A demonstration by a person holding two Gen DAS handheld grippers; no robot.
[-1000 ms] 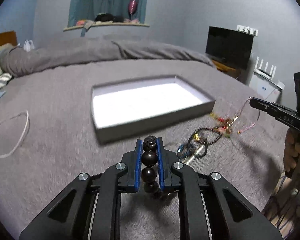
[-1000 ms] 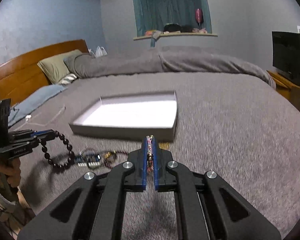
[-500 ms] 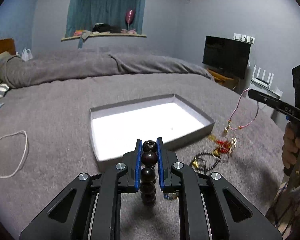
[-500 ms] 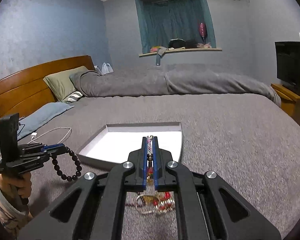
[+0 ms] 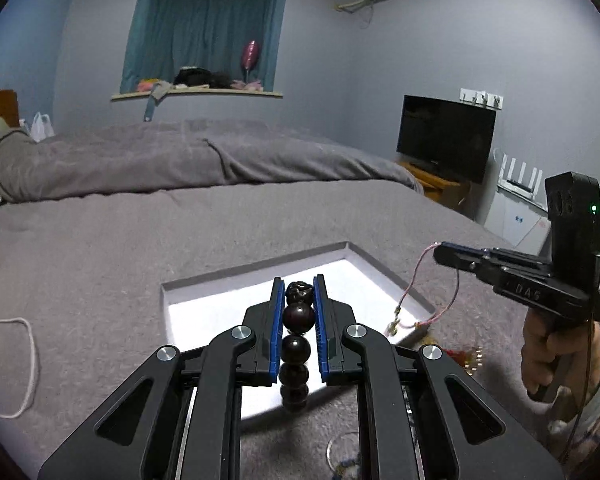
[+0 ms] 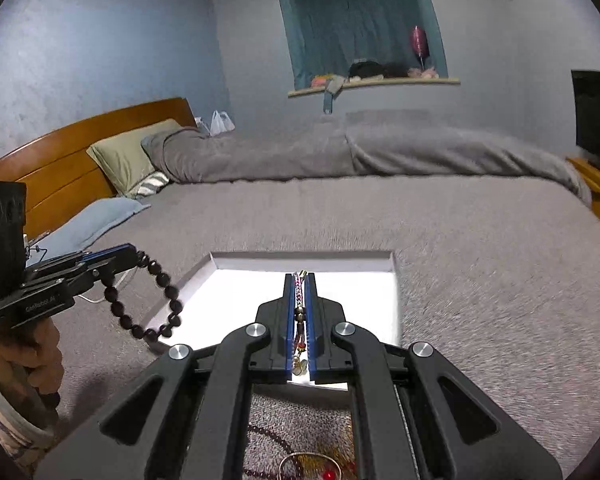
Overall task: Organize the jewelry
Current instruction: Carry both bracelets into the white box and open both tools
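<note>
My left gripper (image 5: 298, 286) is shut on a dark bead bracelet (image 5: 296, 344), held above the near edge of a shallow grey tray (image 5: 256, 270) with a white floor. From the right wrist view the bracelet (image 6: 148, 300) hangs as a loop off the left gripper (image 6: 134, 256). My right gripper (image 6: 300, 280) is shut on a thin pink cord bracelet (image 6: 299, 308) over the tray (image 6: 300, 257). In the left wrist view this cord bracelet (image 5: 420, 292) dangles from the right gripper (image 5: 440, 254) above the tray's right corner.
Leftover jewelry lies on the grey bedspread just before the tray: red and gold pieces (image 5: 466, 354), a ring-shaped piece (image 5: 342, 456), a gold bangle (image 6: 312, 464). A white cable (image 5: 16, 364) lies left. Pillows (image 6: 128, 160), a headboard and a TV (image 5: 446, 142) lie beyond.
Both grippers have risen from the jewelry pile with their bracelets and moved forward over the tray. The pile now lies below and behind the fingertips.
</note>
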